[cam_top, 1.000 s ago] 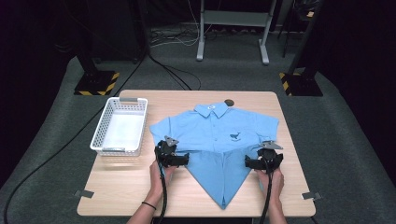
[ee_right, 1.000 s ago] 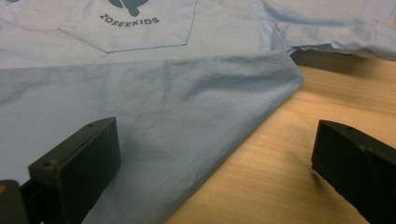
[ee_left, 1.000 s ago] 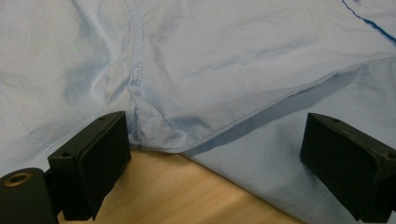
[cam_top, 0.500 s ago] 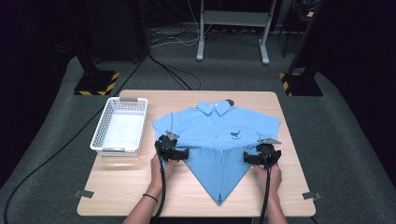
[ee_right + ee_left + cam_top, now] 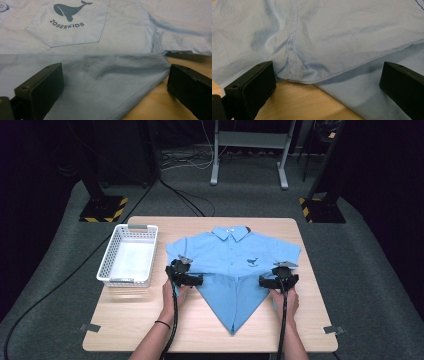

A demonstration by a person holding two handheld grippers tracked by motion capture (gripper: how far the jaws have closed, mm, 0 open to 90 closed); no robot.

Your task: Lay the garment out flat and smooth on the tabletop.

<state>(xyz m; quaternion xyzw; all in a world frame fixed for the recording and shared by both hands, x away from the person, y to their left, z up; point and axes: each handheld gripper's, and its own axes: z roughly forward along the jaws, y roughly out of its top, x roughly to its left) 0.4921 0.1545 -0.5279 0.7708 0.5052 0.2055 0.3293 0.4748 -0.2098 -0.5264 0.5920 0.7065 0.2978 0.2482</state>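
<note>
A light blue child's shirt [image 5: 232, 255] lies on the wooden table [image 5: 145, 320], collar at the far side and a whale print on the chest pocket [image 5: 68, 22]. Its lower half is folded into a triangle whose tip points at the person. My left gripper [image 5: 199, 280] sits at the shirt's left fold. In the left gripper view that gripper [image 5: 325, 73] has just been opening, and the hem lies between the wide jaws untouched. My right gripper [image 5: 262, 281] is at the right fold. In the right gripper view that gripper [image 5: 115, 75] is open over the folded corner.
An empty white basket [image 5: 106, 261] stands on the table's left side, close to the left hand. Cables trail from both grippers toward the table's near edge. Bare wood lies to either side of the shirt's tip.
Both hands and grippers have slid a little away from the person, toward the shirt's sleeves. The folded triangle's tip has shifted slightly farther up the table.
</note>
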